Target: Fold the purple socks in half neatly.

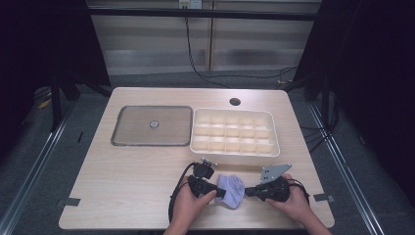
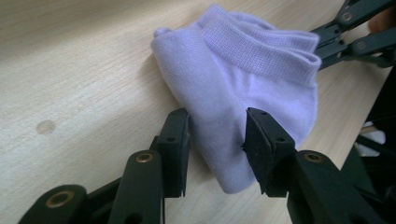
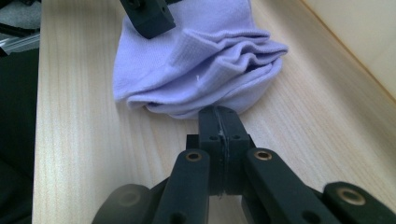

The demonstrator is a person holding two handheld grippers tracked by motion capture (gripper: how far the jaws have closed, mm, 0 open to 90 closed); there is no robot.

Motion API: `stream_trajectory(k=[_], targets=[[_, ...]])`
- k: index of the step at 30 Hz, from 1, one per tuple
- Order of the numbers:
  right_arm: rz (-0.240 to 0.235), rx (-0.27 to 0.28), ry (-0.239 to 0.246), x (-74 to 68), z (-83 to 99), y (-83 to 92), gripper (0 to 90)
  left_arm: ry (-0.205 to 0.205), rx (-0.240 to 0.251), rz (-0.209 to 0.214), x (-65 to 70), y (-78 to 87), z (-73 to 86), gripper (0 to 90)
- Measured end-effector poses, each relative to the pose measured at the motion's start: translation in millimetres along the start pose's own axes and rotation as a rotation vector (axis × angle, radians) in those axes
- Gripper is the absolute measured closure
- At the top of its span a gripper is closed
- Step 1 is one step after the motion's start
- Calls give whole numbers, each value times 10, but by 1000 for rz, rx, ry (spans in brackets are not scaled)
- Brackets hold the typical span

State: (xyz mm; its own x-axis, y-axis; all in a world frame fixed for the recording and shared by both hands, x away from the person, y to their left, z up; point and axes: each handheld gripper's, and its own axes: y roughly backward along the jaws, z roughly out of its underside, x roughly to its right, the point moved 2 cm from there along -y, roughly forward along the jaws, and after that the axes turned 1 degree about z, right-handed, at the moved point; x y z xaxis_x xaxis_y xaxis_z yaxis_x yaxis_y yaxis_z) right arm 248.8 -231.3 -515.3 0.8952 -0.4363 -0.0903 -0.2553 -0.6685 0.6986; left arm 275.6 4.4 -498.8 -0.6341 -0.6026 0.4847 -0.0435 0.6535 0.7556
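At the near edge of the wooden surface (image 1: 127, 171), between my two hands, a lilac ankle sock (image 1: 232, 189) is lying folded over on itself. My left gripper (image 2: 217, 135) is reaching in from the left, its jaws standing partly apart with the rounded end of the sock between them — in the left gripper view the left pad is touching the fabric and the right pad is sitting at its edge, though I cannot tell how firmly they are pressing. My right gripper (image 3: 219, 123) is coming in from the other side with its jaws fully together, pads meeting face to face; its tip is resting at the edge of the sock's lower fold, and I cannot tell whether any fabric is pinched in there. The ribbed cuff of the sock is facing the right gripper, bunched in several layers.

Farther back on the surface, a cream divided organizer box (image 1: 235, 152) is sitting just beyond the sock — its rows of small compartments are open to the top. To its left, touching or just beside it, a flat grey tray (image 1: 127, 139) is lying with a small round object (image 1: 154, 124) at its middle. A round hole (image 1: 235, 102) is showing in the surface behind the box.
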Motion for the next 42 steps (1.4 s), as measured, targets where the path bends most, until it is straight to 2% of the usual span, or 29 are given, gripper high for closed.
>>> stream_trajectory(k=[3,10,14,19,22,34,38,40,42], targets=[[0,0,-1,0,1,0,897,14,7,14,4,-5,1,624],[1,2,2,1,0,0,896,6,2,18,-8,4,-22,682],[-1,5,-5,2,1,-3,896,16,0,15,7,-10,-29,719],[0,3,-4,-4,-4,-8,896,2,-13,22,7,11,-49,787],[-1,4,-8,-5,-2,-8,896,13,-10,24,27,18,-68,818],[-8,9,-9,6,2,-11,896,-3,-16,32,62,48,-131,821],[-8,8,-5,2,-1,-13,896,-25,-31,15,68,51,-148,820],[-7,8,-6,2,-2,-14,896,-18,-21,14,81,45,-156,819],[-6,8,-4,2,-4,-16,896,-28,-25,13,84,56,-167,815]])
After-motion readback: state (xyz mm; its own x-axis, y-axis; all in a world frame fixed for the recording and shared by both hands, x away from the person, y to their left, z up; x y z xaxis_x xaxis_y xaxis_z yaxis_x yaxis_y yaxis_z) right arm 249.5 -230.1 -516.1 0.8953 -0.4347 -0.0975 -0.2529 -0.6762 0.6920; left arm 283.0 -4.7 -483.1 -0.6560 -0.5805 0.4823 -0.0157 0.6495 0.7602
